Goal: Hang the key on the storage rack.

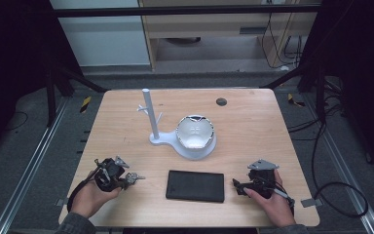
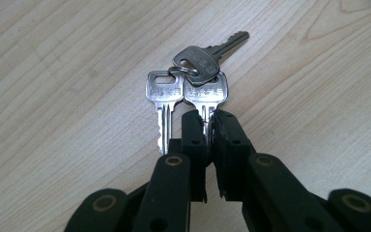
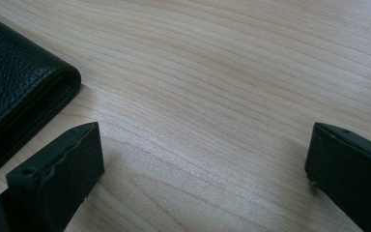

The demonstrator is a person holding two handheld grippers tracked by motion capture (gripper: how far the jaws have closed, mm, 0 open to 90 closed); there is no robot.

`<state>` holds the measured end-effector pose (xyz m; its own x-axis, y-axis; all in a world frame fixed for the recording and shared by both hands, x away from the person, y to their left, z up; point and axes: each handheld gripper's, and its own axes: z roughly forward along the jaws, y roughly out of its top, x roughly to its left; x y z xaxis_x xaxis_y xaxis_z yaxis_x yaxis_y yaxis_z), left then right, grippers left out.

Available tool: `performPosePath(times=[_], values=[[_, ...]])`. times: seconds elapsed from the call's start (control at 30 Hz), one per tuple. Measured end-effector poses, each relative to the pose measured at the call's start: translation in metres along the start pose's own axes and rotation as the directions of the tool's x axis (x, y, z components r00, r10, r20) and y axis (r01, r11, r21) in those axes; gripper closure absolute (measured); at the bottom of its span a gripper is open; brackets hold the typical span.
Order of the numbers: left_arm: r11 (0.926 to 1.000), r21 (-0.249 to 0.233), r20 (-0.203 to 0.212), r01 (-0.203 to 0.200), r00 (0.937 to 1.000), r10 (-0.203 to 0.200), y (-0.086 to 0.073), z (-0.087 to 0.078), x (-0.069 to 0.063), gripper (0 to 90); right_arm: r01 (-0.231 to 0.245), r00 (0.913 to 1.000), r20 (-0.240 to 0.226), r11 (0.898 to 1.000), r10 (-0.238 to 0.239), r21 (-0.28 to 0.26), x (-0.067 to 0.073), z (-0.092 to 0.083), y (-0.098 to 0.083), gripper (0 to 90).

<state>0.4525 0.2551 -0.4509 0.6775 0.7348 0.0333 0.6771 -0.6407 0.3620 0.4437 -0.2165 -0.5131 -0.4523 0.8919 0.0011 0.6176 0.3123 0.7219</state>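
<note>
A bunch of three silver keys (image 2: pixel 193 79) on a ring lies on the wooden table (image 1: pixel 253 122) at the front left. My left gripper (image 2: pixel 210 118) is shut on the blade of one key, which sits pinched between its black pads. From above, the keys (image 1: pixel 135 177) stick out to the right of the left gripper (image 1: pixel 126 181). My right gripper (image 1: pixel 237 185) rests at the front right, jaws wide open with bare wood between them (image 3: pixel 205 154). A black leather wallet (image 1: pixel 195 185) lies flat between the two grippers, and its corner (image 3: pixel 24 92) shows beside the right gripper's left jaw.
A white stand (image 1: pixel 152 117) with a tall post and small pegs rises mid-table, joined to a round white dish (image 1: pixel 195 134). A dark round grommet (image 1: pixel 221 102) sits near the far edge. Cables trail on the floor at the right.
</note>
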Motion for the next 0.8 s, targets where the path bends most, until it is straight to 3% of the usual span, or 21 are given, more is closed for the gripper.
performPosePath(times=[0.3, 0.53, 0.8], values=[[0.9996, 0.004, -0.001, -0.027, 0.9996, 0.027, 0.005, -0.014, 0.0, 83.6, 0.0, 1.0, 0.0, 1.0, 0.0, 0.0, 0.0, 0.0, 0.0, 0.3], [0.9987, -0.036, -0.025, -0.035, 0.9991, 0.034, 0.011, -0.041, 0.004, 83.6, 0.0, 1.0, 0.0, 1.0, 0.0, 0.0, 0.0, 0.0, 0.0, 0.3], [0.9956, -0.086, -0.017, -0.038, 0.9992, 0.036, 0.02, -0.068, 0.007, 83.7, 0.0, 1.0, 0.0, 1.0, 0.0, 0.0, 0.0, 0.0, 0.0, 0.3]])
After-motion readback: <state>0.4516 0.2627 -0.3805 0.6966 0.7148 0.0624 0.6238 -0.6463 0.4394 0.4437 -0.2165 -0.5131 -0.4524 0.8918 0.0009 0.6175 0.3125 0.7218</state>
